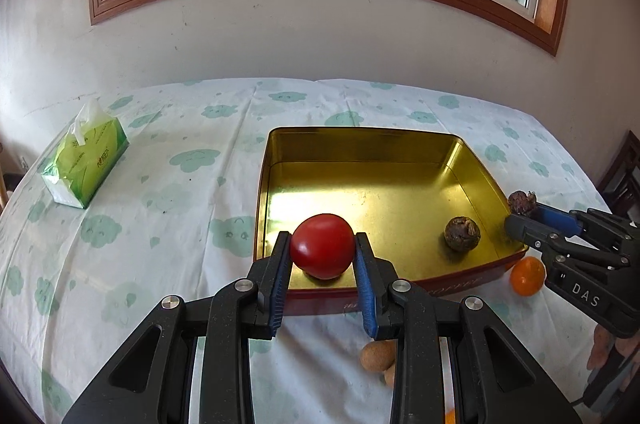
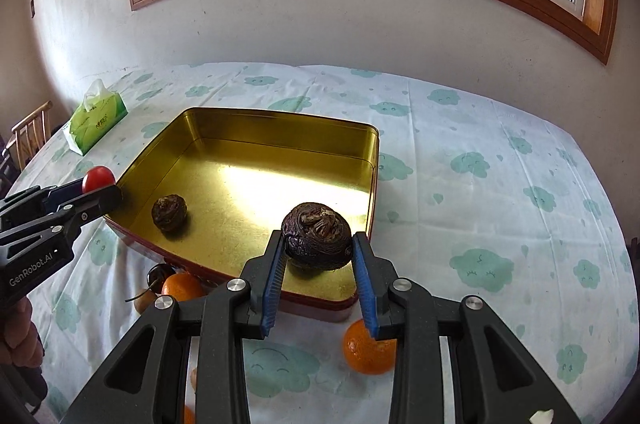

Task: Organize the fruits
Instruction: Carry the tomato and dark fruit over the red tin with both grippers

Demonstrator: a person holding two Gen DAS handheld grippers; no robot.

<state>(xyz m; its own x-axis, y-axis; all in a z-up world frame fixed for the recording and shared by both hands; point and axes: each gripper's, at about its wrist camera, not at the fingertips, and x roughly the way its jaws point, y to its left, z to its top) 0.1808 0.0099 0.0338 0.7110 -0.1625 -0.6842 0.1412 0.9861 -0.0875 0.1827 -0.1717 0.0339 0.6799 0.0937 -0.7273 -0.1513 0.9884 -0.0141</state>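
Note:
A gold tin tray (image 1: 380,139) (image 2: 280,121) lies on the cloud-print tablecloth. My left gripper (image 1: 322,248) is shut on a red tomato (image 1: 322,246), held over the tray's near left corner; in the right wrist view the same tomato (image 2: 98,178) shows at the tray's left edge. My right gripper (image 2: 318,244) is shut on a wrinkled dark brown fruit (image 2: 316,242), above the tray's near right part; from the left wrist view that fruit (image 1: 522,203) hangs at the tray's right rim. Another dark brown fruit (image 1: 462,232) (image 2: 169,212) rests on the tray floor.
Oranges (image 2: 368,348) (image 2: 182,286) (image 1: 527,276) lie on the cloth in front of the tray, with small brown fruits (image 1: 378,355) and a dark cherry-like one (image 2: 158,274). A green tissue pack (image 1: 86,165) (image 2: 98,121) stands at the far left. A wall with a window is behind the table.

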